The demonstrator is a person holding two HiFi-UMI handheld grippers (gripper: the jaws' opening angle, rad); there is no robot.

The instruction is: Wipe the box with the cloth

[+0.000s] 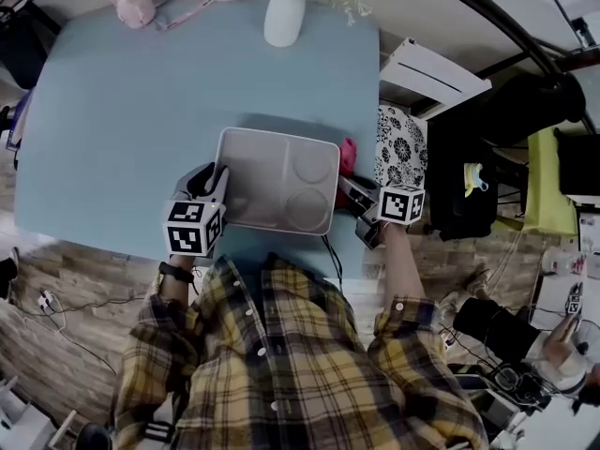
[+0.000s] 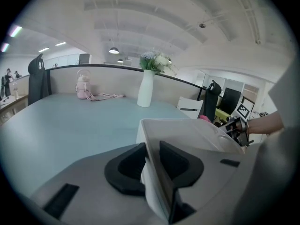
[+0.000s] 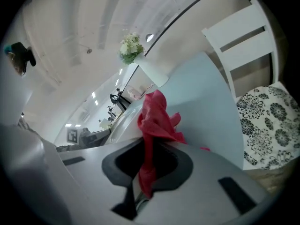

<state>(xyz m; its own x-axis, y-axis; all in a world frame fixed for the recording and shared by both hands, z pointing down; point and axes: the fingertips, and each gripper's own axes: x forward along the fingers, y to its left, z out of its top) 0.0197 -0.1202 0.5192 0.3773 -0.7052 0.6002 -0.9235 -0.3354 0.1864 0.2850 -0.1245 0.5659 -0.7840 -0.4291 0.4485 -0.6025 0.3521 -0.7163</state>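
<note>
A shallow white box with two round hollows lies near the front edge of the pale blue table. My left gripper is shut on the box's left wall, which stands pinched between its dark pads. My right gripper is at the box's right side, shut on a red cloth that bunches up beyond the pads. A bit of that cloth shows against the box's right edge in the head view. Whether the cloth touches the box I cannot tell.
A white vase with flowers stands at the table's far edge, a pink item with a strap at the far left. A white chair and a black-and-white patterned cushion sit right of the table.
</note>
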